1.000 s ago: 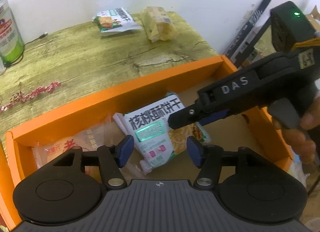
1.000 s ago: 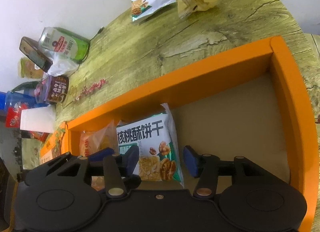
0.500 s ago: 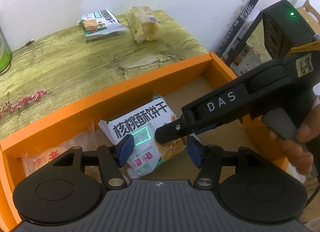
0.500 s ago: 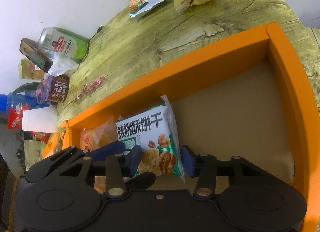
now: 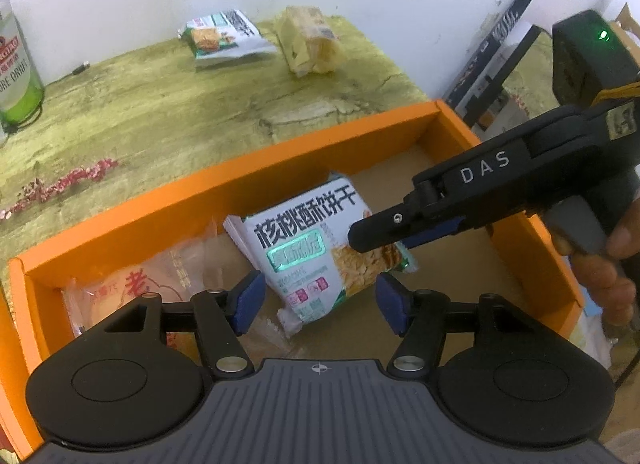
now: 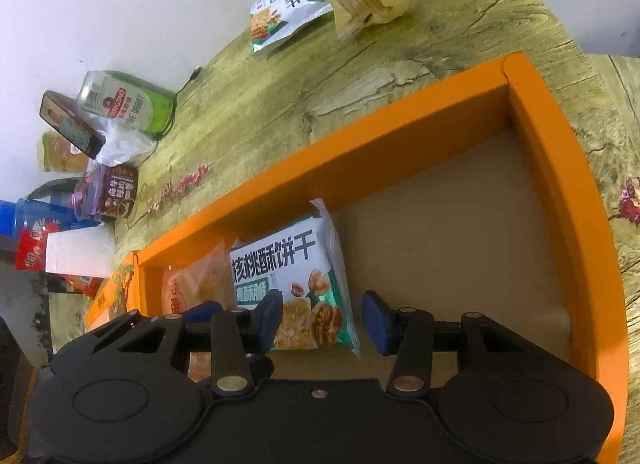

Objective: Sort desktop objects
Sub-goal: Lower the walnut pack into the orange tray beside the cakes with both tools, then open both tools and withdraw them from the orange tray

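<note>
The biscuit packet (image 5: 316, 248) lies inside the orange box (image 5: 132, 220), against its far wall toward the left half, with one end propped up on that wall and the other end down on the cardboard floor. Its long axis runs from the far wall toward the near edge, slightly slanted. Just left of it lies a clear pastry bag (image 5: 132, 288), partly tucked under the packet's edge.

The left gripper (image 5: 318, 300) hangs above the packet's near end with the packet between its blue pads but not pinched; its jaws have just been opening a little and stand released. The right gripper (image 6: 322, 322) comes in from the right with its tips over the packet's lower right corner. Its jaws have just been closing somewhat, yet in its own view the pads (image 6: 378, 322) stand clear of the wrapper on both sides, so it is loose too. Both grippers are about equally near; the right one's tips look closer to the wrapper.

Two more snack packs (image 5: 224, 36) sit at the bench's far edge by the wall, well apart from the box. Whether the right tips touch the wrapper cannot be told, and the pastry bag's near end is hidden behind the left gripper's body.
</note>
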